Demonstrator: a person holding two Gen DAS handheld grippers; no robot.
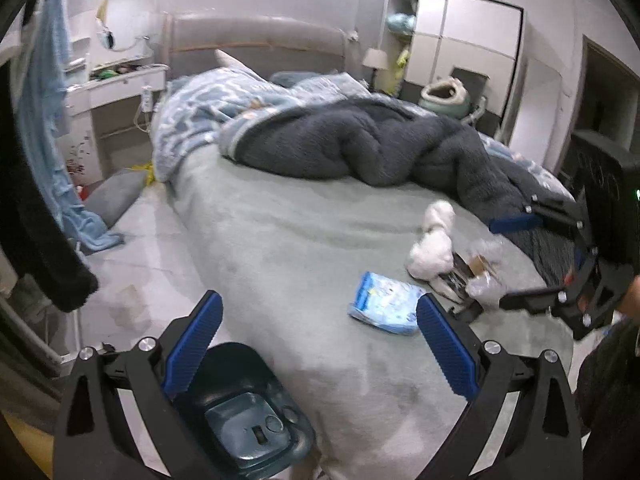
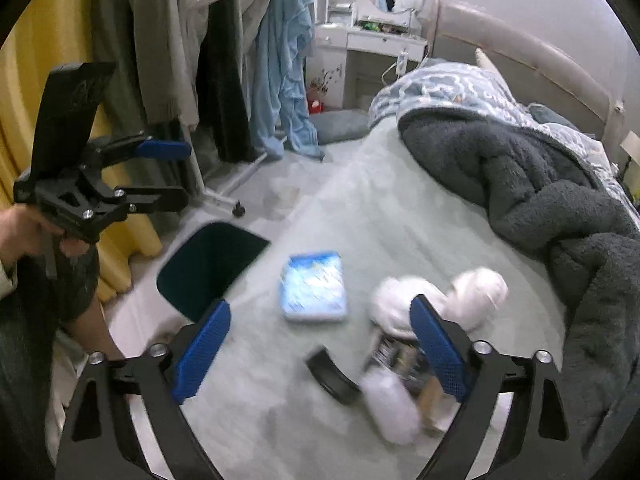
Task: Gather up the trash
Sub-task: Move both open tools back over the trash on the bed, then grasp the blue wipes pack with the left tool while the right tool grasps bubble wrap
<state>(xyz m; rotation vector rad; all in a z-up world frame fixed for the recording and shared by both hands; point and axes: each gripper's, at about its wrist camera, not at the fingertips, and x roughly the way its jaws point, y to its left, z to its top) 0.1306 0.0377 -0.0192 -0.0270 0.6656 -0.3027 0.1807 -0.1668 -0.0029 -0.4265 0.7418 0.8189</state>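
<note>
Trash lies on the pale green bed sheet (image 1: 280, 248): a blue and white packet (image 1: 384, 307) (image 2: 314, 286), crumpled white tissues (image 1: 434, 242) (image 2: 476, 296), a clear plastic wrapper (image 1: 486, 268) (image 2: 390, 404), a dark printed wrapper (image 1: 456, 280) (image 2: 396, 354) and a small black disc (image 2: 332, 376). A dark bin (image 1: 240, 408) (image 2: 212, 264) stands on the floor beside the bed. My left gripper (image 1: 320, 344) is open and empty above the bin and bed edge. My right gripper (image 2: 320, 352) is open and empty, just above the trash pile; it also shows in the left wrist view (image 1: 508, 264).
A dark fleece blanket (image 1: 360, 144) and blue patterned quilt (image 1: 208, 112) are bunched further up the bed. A clothes rack (image 2: 224, 60) with hanging garments stands left of the bin. A white dressing table (image 1: 116, 84), a grey floor cushion (image 1: 114, 196) and a wardrobe (image 1: 460, 40) line the walls.
</note>
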